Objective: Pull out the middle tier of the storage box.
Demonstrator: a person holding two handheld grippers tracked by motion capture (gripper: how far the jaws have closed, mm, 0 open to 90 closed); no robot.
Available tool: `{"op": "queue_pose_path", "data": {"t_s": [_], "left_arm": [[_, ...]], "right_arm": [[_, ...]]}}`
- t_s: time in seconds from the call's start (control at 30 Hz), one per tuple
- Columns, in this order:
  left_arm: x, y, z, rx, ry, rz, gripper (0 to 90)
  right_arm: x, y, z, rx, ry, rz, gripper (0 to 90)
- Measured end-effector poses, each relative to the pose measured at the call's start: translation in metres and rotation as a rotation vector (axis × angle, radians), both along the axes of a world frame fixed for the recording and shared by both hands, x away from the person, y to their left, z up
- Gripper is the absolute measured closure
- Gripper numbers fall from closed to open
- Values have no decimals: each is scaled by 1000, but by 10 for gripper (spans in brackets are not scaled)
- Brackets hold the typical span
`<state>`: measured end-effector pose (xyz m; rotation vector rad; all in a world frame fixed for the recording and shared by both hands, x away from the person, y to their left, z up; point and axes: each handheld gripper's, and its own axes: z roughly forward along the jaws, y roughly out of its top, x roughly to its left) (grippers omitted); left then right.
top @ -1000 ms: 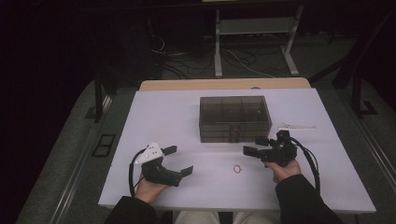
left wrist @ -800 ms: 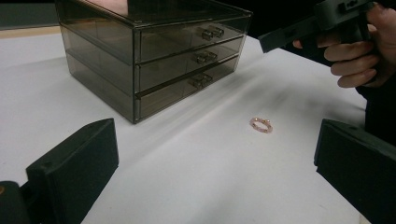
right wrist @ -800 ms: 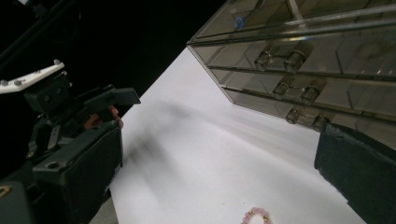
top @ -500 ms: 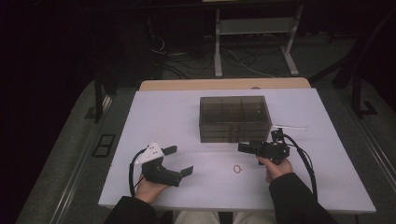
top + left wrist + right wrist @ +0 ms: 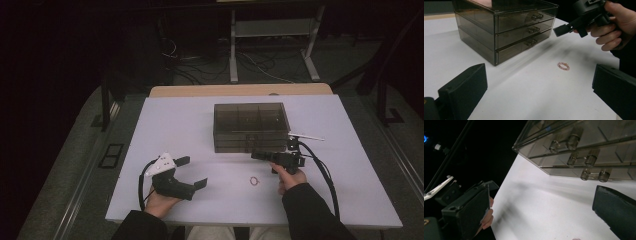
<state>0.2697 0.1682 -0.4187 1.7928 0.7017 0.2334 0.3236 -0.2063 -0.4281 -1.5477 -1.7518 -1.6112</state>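
High view: right tongs [image 5: 259, 156], jaws apart, hover over a pink ring [image 5: 255, 180] beside a smoked drawer box [image 5: 251, 126]; left tongs [image 5: 192, 172] rest open on the desk [image 5: 180, 125].

High view: above my side, looking forward and down across the whole white table [image 5: 200, 130] | Left gripper view: low, near the tabletop, facing the drawer box [image 5: 506, 27] | Right gripper view: tilted, close to the same box [image 5: 584, 147], shared by all three.

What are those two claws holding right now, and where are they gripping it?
Nothing. Both the left gripper and right gripper are open and empty; the ring lies loose on the table.
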Motion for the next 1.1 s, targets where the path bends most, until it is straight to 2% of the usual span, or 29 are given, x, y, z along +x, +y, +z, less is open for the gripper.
{"op": "queue_pose_path", "data": {"t_s": [0.1,0.37,0.4,0.43,0.5,0.6,0.8,1.1], "left_arm": [[0,2,0,-7,-1,4,0],[-1,1,1,-9,-2,1,0],[-1,1,1,-9,-2,0,0],[-1,1,1,-8,-3,1,0],[-1,1,1,-9,-2,1,0],[-1,1,1,-12,-2,2,0],[-1,1,1,-11,-3,0,0],[-1,1,1,-12,-3,-1,0]], "right_arm": [[2,3,-3,26,30,-16,6],[4,7,-7,54,60,-38,6],[4,7,-10,87,82,-53,6],[4,7,-10,87,82,-53,6],[6,6,-16,135,128,-75,6],[6,7,-17,120,129,-81,6],[9,9,-19,171,161,-116,6],[11,12,-22,212,203,-158,6]]}}
